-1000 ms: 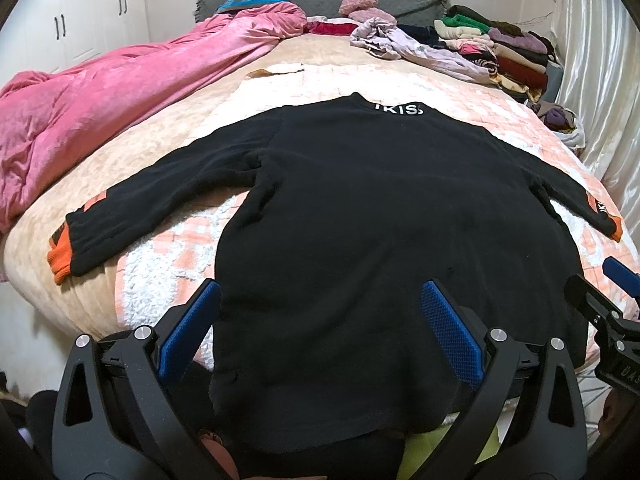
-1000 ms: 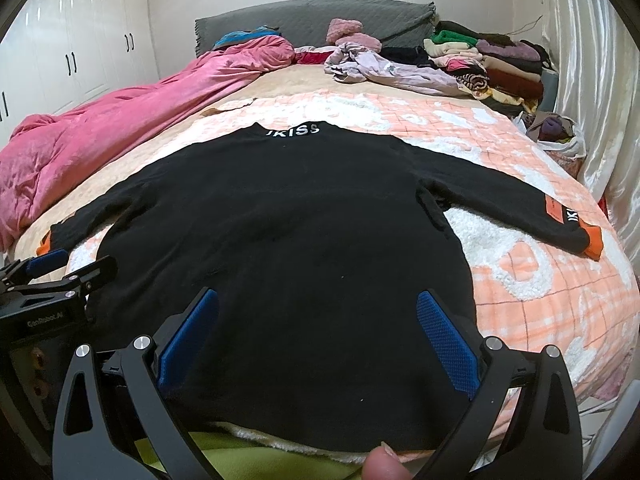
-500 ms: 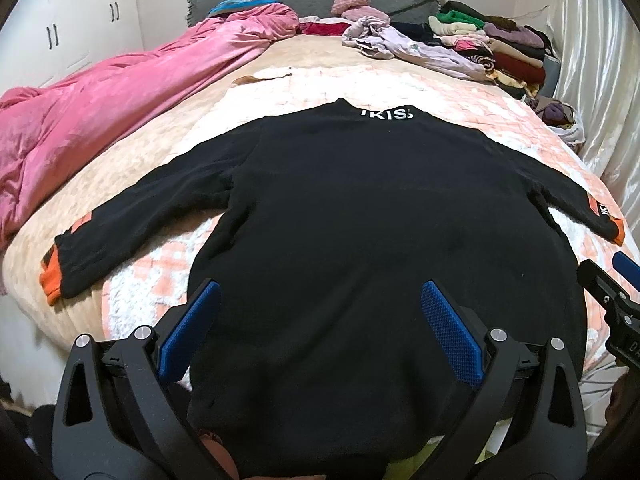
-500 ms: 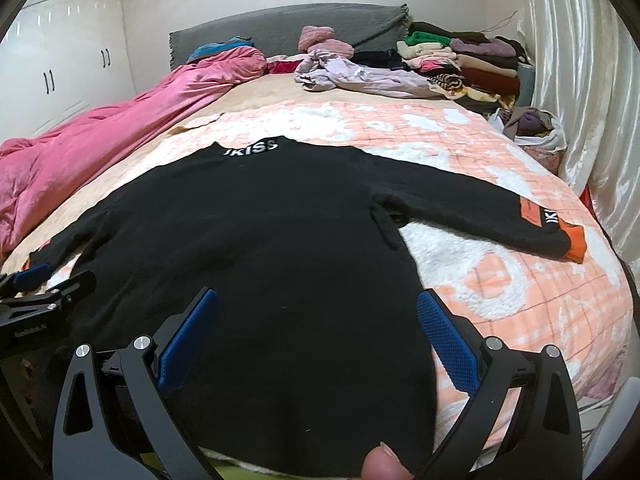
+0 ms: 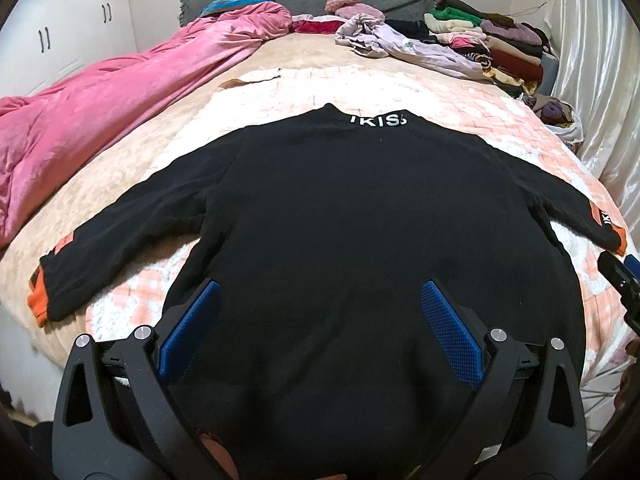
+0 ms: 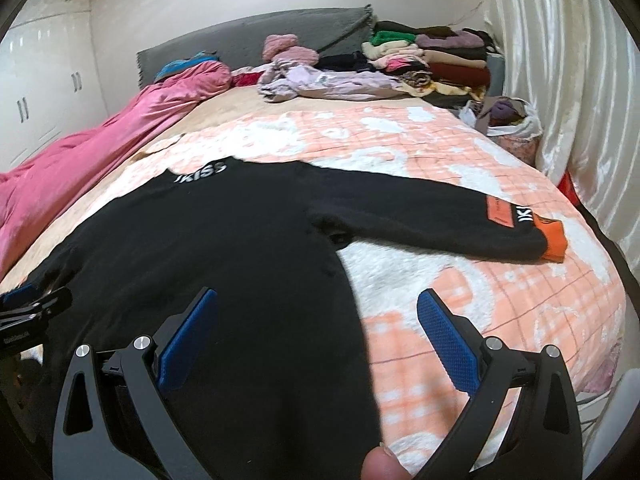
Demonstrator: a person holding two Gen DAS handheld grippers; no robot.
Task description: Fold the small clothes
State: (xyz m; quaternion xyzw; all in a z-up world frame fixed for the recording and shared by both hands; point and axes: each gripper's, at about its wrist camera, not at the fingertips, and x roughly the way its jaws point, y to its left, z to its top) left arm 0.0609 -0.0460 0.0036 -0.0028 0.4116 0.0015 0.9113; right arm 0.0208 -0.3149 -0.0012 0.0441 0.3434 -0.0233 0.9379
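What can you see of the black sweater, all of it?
The black sweater lies flat on the peach-and-white checked blanket, hem nearest the cameras, both sleeves spread outward. It looks like soft fleecy knit. White IKISS lettering marks the collar; the cuffs are orange, with an orange patch and white letters above the right one. Both sets of jaws hang open near the hem; contact cannot be told.

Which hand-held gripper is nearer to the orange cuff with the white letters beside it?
Right. The right hand-held gripper is over the sweater's edge on that cuff's side; the left hand-held gripper is over the hem's middle.
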